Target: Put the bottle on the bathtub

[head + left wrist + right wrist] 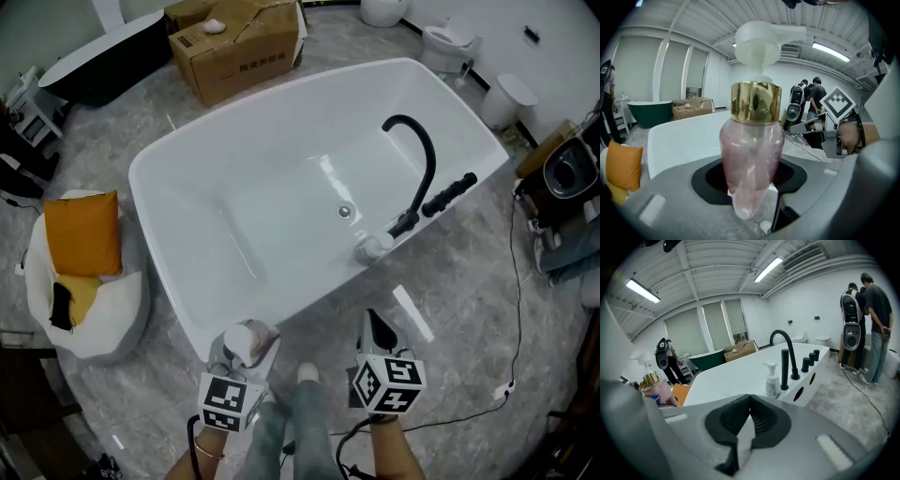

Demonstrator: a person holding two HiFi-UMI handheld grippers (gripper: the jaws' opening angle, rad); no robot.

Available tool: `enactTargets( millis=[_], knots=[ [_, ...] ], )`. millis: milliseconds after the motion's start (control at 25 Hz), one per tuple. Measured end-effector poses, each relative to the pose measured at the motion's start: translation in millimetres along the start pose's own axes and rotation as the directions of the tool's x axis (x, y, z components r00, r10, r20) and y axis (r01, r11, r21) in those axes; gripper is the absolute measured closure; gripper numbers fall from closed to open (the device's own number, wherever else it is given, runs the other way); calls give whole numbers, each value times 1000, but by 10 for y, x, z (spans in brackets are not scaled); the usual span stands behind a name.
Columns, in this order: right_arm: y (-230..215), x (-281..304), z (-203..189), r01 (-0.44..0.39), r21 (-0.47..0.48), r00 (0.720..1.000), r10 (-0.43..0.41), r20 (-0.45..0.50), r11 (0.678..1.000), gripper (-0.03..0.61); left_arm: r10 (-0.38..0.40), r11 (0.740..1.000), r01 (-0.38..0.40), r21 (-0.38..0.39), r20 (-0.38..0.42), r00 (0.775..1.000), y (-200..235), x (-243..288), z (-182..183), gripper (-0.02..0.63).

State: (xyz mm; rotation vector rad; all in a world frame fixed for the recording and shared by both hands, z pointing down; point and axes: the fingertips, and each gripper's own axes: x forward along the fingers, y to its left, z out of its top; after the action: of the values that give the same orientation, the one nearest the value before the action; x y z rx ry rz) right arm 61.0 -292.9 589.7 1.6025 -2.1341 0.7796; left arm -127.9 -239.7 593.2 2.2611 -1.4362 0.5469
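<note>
Closest to the viewer, the left gripper has its jaws part-way apart and clamped on the lower body of the bottle. The bottle is clear pink, with a gold collar and a white pump, and it is held upright. The patch visible beneath its base looks like grey marbled floor, so it hangs in the air just beside the near edge of the bathtub, not on it.

Beside it, the right gripper has its jaws pressed together with nothing between them.

Beyond both, the white bathtub stretches away. On its right rim stand a black faucet and, near it, a small white pump bottle.

The pickup looks done. The remaining steps appear to be carrying the bottle over the rim, setting it down and letting go.
</note>
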Motion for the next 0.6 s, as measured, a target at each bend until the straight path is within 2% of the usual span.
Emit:
enactTargets(
  millis=[240, 600],
  knots=[
    [-85, 65, -37, 1, 4, 1000, -1, -9, 1000, 575, -39, 999, 39, 7, 20, 999, -58, 348, 143, 380],
    [-286, 168, -83, 21, 25, 1000, -21, -19, 999, 575, -66, 997, 66, 47, 4, 998, -130, 762, 279, 380]
  ],
)
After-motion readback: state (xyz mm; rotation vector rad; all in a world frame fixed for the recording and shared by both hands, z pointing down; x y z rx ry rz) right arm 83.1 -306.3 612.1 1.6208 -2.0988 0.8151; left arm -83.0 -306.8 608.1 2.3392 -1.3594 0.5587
